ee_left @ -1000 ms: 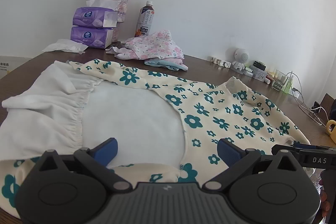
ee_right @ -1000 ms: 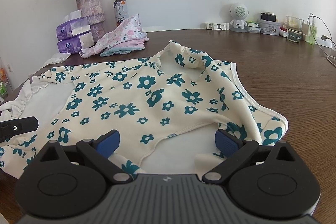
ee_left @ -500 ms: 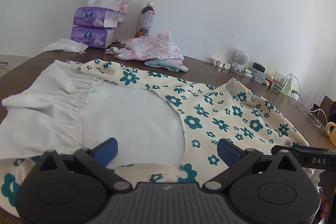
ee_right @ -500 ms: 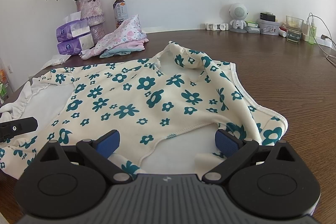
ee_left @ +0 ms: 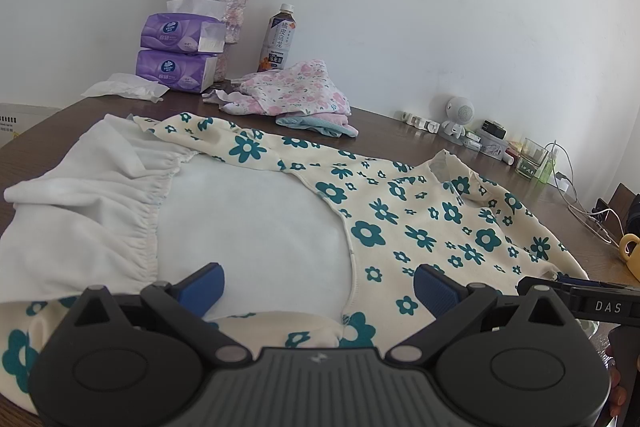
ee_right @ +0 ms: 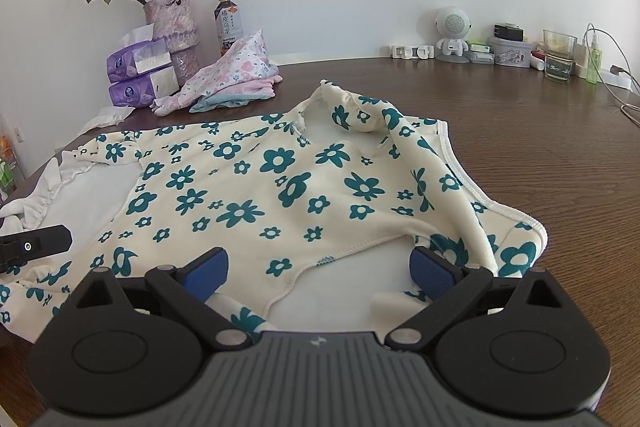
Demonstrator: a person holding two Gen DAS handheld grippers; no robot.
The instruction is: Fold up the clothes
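Left to right: tissue packs (ee_left: 179, 67) and vase (ee_left: 224, 7) stand at the wall; a folded pile of clothes (ee_left: 296, 95) lies beside them. The flowered garment (ee_right: 256, 195) is spread across the brown table (ee_right: 540, 155). Left gripper (ee_left: 318, 285) and right gripper (ee_right: 320, 269) both hang over its near edge, jaws spread wide, grasping nothing.

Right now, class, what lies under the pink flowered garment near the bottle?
Under the pink flowered garment a pale blue cloth and a pink layer stick out, all resting on the brown table. How far they reach underneath is covered.
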